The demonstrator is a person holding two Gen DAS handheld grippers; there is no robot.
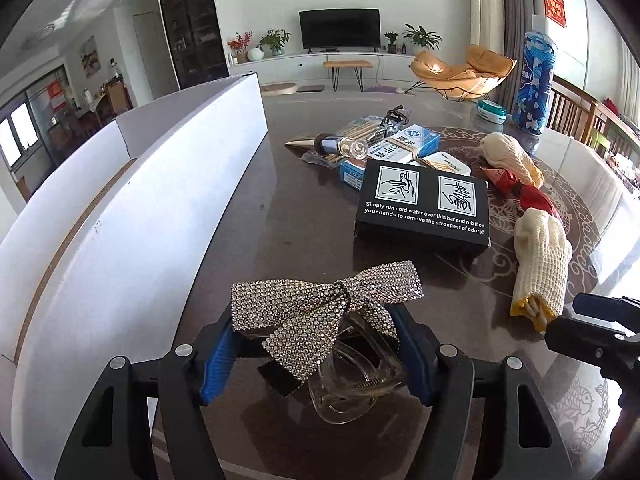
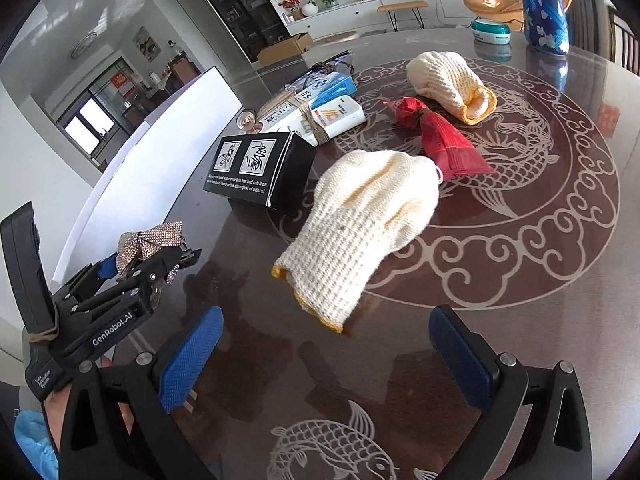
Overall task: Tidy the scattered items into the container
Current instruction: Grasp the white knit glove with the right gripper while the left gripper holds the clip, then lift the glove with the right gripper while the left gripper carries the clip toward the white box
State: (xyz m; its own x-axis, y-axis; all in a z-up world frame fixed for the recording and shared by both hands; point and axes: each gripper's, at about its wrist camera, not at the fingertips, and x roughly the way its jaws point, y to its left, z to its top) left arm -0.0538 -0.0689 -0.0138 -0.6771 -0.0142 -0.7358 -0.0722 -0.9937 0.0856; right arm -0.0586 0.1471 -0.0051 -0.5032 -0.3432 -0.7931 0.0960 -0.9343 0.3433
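Note:
A rhinestone bow hair clip point(image 1: 320, 300) on a clear claw sits between the blue pads of my left gripper point(image 1: 316, 344), which is shut on it. In the right wrist view that left gripper point(image 2: 152, 256) carries the bow point(image 2: 150, 240) just right of the white box container point(image 2: 160, 152). The container's wall point(image 1: 120, 220) rises close on the left. My right gripper point(image 2: 324, 360) is open over the table. The yellow-edged cuff of a cream knitted glove point(image 2: 360, 232) lies between its fingertips without touching the pads.
On the dark patterned table point(image 2: 520, 240) lie a black box point(image 2: 260, 168), a tied bundle of blue and white packets point(image 2: 320, 108), a red pouch point(image 2: 444, 144) and a second glove point(image 2: 448, 84). A blue cylinder point(image 2: 544, 4) and a teal tin point(image 2: 490, 32) stand at the far edge.

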